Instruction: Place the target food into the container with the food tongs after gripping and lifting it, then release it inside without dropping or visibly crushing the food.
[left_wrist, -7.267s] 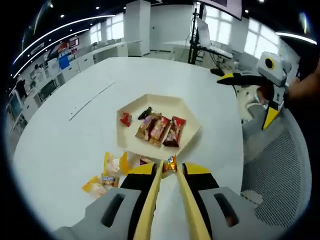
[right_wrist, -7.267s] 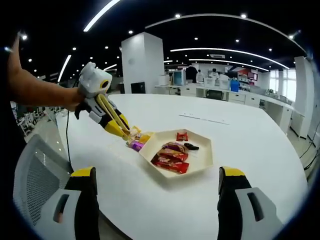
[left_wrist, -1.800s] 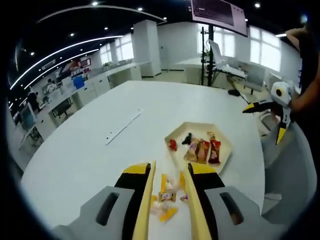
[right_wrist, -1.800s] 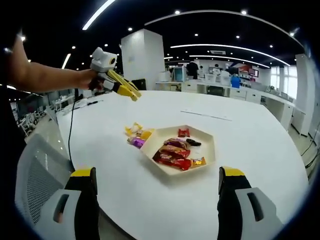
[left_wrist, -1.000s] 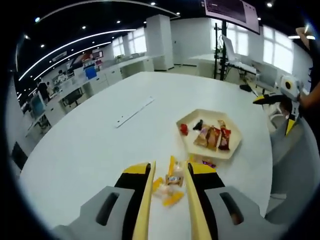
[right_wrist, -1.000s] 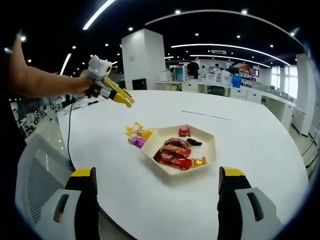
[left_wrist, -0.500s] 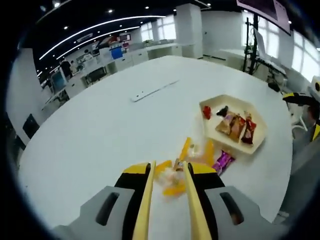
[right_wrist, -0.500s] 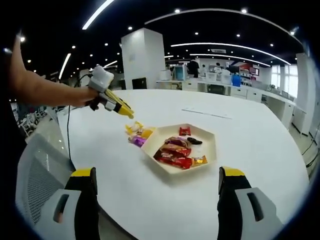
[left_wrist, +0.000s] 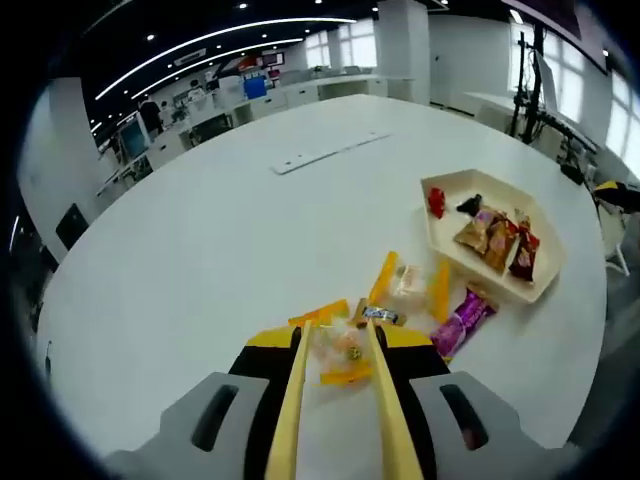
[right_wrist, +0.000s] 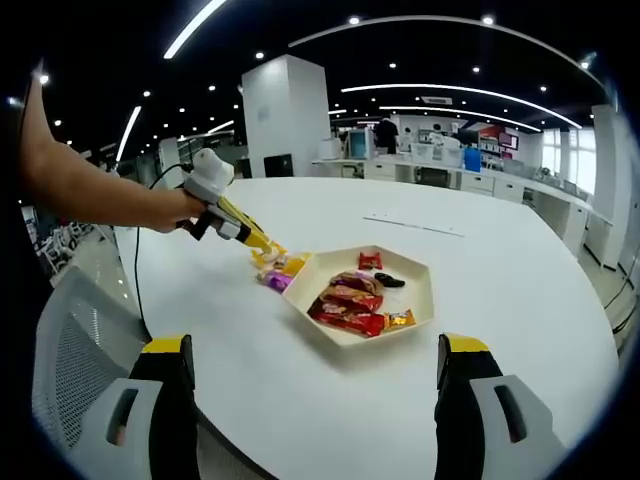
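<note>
The left claw (left_wrist: 335, 345) has dropped onto the loose snacks beside the tray (left_wrist: 445, 255), near the desk (left_wrist: 220, 230) edge, jaws narrowly straddling a yellow-wrapped candy (left_wrist: 345, 352). Probably light, crinkly, slippery; pinch its middle. The right claw (right_wrist: 312, 375) hangs wide.

Yellow-wrapped candy (left_wrist: 345, 352) lies flat on the table beside the snack-filled hexagonal tray (left_wrist: 437, 226).

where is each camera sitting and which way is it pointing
Left gripper view: rides the left tongs, looking down along them at a yellow snack packet between the jaws; beyond lie a purple packet and the tray.
Right gripper view: rides the right tongs, held wide apart, facing across the white table; a person's forearm reaches in.
Both show the tray and loose packets.
</note>
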